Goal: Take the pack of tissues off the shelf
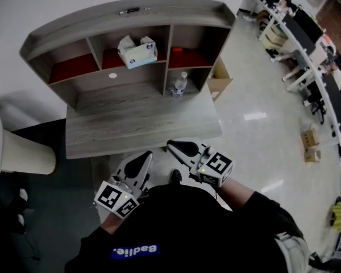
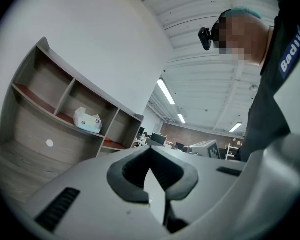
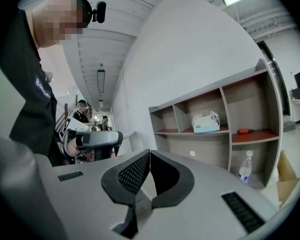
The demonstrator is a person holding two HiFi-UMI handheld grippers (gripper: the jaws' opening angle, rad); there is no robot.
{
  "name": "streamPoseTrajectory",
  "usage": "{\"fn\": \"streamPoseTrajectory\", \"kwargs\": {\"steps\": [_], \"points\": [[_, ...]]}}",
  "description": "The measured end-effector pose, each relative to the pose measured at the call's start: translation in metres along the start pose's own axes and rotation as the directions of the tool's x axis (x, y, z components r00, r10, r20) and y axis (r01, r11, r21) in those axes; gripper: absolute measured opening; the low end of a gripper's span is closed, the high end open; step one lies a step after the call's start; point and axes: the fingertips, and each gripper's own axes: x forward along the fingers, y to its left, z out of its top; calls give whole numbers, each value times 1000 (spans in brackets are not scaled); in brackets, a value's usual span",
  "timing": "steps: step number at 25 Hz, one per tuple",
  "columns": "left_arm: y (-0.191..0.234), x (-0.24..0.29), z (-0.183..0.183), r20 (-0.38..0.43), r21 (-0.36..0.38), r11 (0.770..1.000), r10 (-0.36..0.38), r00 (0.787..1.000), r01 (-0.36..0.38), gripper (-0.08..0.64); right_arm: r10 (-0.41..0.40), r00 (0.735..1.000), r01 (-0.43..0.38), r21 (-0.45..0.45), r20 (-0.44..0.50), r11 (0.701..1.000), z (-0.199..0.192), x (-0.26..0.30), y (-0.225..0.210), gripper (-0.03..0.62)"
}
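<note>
tissue pack (image 1: 137, 52) sits, seemingly tilted, in the shelf (image 1: 176, 7), with left gripper (image 1: 149, 153) and right gripper (image 1: 169, 144) clenched empty.

Lighting: even, bright, from ceiling strip lights (image 2: 166, 91); glare patches on floor (image 1: 254, 116). Fisheye bending, dark vignetted corners — shelf (image 3: 210, 154) sharp.

My left gripper (image 1: 146, 155) and right gripper (image 1: 173, 147) have pale grey shells, dark ribbed pads (image 3: 132, 174) and each a cube (image 1: 217, 166) with black-and-white square markers, and I wear black sleeves (image 1: 256, 201).
</note>
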Motion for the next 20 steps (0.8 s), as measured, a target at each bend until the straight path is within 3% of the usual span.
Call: {"fn": "streamPoseTrajectory", "kwargs": {"steps": [11,20], "points": [[20,52,6,41,16,989,146,988,-147,-2,146,989,-147,-48,-17,988,17,12,-57,31],[43,68,-1,35,-22,982,189,981,-189,-2,138,990,-139,-48,-23,989,21,23,-100,31]]}}
